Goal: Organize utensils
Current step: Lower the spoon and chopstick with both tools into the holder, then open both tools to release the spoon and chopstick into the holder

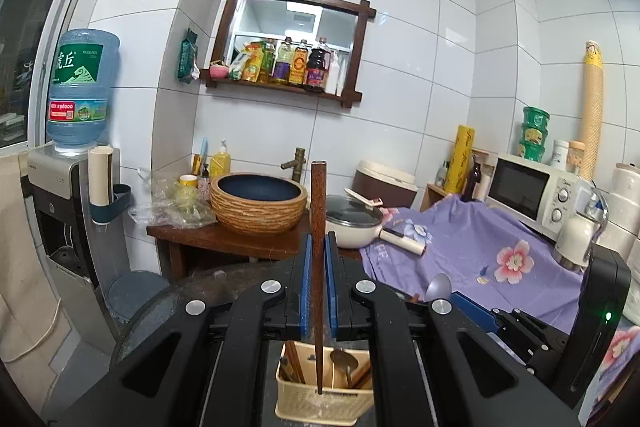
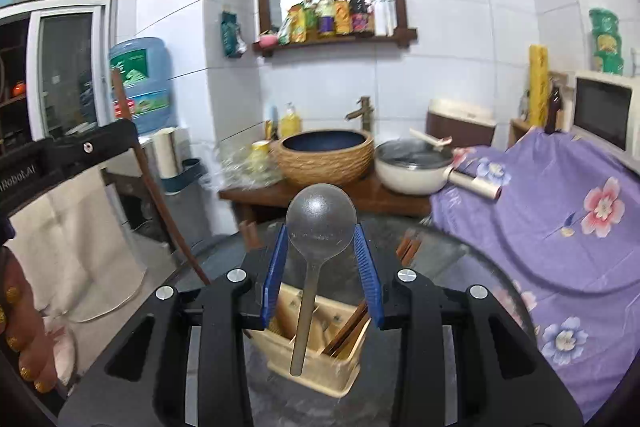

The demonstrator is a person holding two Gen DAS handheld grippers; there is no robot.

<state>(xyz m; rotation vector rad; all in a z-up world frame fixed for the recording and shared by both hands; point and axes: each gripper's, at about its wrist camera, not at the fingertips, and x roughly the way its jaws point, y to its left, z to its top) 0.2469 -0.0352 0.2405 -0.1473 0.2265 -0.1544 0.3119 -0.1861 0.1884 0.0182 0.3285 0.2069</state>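
A: Wooden chopstick [image 1: 319,227] is pinched upright in the left gripper [image 1: 319,255]; the right gripper [image 2: 321,247] clamps the spoon [image 2: 321,213] by its bowl, above the basket [image 2: 316,367].

B: That round bowl could slip and drop.

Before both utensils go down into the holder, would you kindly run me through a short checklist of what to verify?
1. Left tool shut on the dark brown wooden chopstick: ok.
2. Right tool shut on the grey metal spoon: ok.
3. Beige plastic utensil holder below both tools: ok.
4. Holder upright: ok.
5. Free slot for the spoon: cannot tell.
6. Chopstick hanging near vertical: ok.
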